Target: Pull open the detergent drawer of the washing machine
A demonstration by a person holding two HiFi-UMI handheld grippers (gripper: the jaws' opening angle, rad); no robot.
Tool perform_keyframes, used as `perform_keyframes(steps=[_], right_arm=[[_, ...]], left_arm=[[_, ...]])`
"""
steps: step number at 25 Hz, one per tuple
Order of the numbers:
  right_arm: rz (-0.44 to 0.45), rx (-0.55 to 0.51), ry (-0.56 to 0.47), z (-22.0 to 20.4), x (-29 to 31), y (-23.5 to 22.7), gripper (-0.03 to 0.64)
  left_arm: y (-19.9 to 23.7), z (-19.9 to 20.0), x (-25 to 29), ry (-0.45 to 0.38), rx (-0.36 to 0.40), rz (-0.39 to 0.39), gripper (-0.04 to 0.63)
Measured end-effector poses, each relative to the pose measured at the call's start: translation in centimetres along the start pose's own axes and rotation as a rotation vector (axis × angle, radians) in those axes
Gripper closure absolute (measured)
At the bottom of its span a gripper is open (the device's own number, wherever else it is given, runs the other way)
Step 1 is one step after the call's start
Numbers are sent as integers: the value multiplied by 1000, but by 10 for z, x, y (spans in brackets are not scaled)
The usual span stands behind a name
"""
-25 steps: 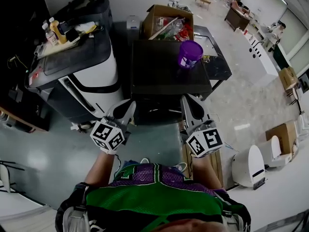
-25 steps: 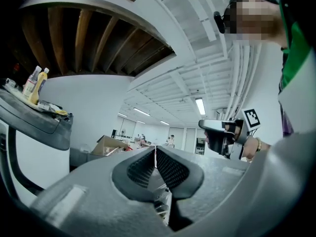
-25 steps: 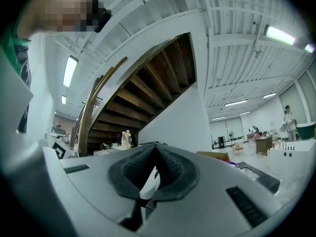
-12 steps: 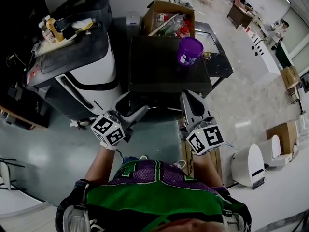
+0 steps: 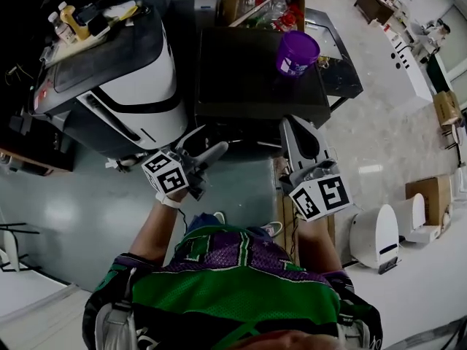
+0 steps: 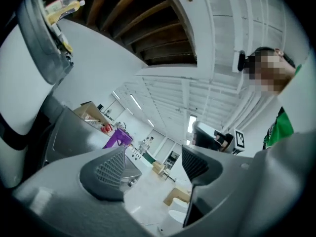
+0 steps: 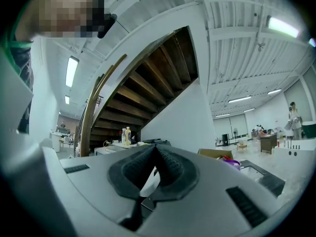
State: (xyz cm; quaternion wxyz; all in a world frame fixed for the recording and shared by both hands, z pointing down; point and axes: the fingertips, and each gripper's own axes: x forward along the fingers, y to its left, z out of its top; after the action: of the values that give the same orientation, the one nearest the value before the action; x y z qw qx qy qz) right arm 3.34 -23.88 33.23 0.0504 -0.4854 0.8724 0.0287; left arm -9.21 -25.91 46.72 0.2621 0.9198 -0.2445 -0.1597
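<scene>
The washing machine (image 5: 139,86), white with a dark top and front band, stands at the upper left of the head view, with bottles and clutter on top. I cannot make out its detergent drawer. My left gripper (image 5: 204,144) hovers by the machine's lower right corner, apart from it. Its jaws have just been opening and stand open with nothing between them (image 6: 153,164); the machine's white side (image 6: 19,107) fills that view's left. My right gripper (image 5: 293,125) is shut on nothing (image 7: 155,169), at the black table's front edge.
A black table (image 5: 248,79) stands right of the washer and carries a purple cup (image 5: 295,53). Behind it sits an open cardboard box (image 5: 263,2) of odds and ends. A white bin (image 5: 376,235) and boxes stand on the floor at right.
The left gripper's jaws have gone from shut to open. That gripper has rolled and dropped lower beside the washer. The right gripper has shifted slightly and stays shut.
</scene>
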Motion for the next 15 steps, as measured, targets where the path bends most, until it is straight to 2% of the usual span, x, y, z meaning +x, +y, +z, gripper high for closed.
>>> perform_keyframes(steps=[3, 9, 12, 15], right_arm=[[11, -5, 9, -4, 6, -3, 615], [18, 5, 35, -17, 13, -8, 615], [19, 0, 54, -25, 14, -11, 615], [11, -4, 66, -31, 14, -16, 615]], left_arm=[[17, -19, 1, 12, -60, 4, 249], [53, -58, 5, 32, -132, 38, 250], [70, -75, 7, 34, -152, 25, 249], [85, -96, 12, 75, -158, 7, 249]])
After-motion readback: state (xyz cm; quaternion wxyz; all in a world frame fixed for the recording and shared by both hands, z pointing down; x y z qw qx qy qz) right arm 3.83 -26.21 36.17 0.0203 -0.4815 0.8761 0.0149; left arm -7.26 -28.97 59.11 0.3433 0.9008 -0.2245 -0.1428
